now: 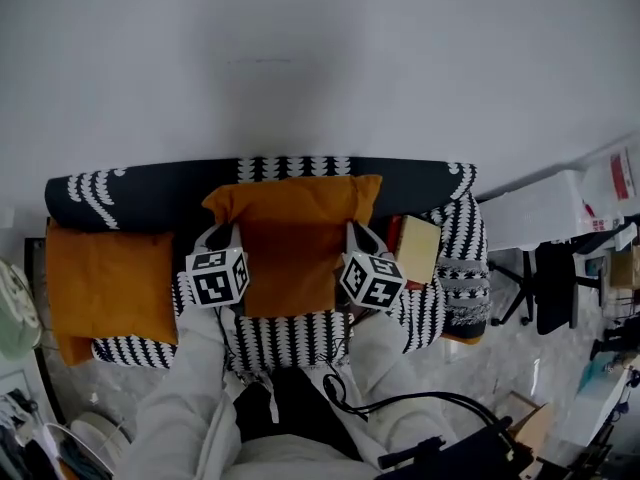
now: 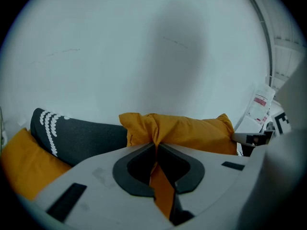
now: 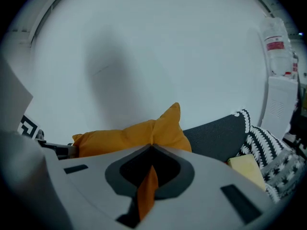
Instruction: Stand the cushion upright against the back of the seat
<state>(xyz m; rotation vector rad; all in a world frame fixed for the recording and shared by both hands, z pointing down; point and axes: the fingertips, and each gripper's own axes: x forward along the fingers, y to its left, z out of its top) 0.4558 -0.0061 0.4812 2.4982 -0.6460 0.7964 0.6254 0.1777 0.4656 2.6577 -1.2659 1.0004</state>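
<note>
Left gripper (image 1: 222,232) and right gripper (image 1: 356,232), jaws clamped tight on the side edges of the orange cushion (image 1: 292,243).
I hold it upright mid-seat before the seat back (image 1: 150,194); by my judgement, resting it there and releasing remain.

Dim, flat, bluish indoor light; no glare. A soft grey shadow lies on the wall (image 2: 177,56) in both gripper views. Those views are fisheye with black corners and a blurred foreground. Head view is sharp, its edges bent.
</note>
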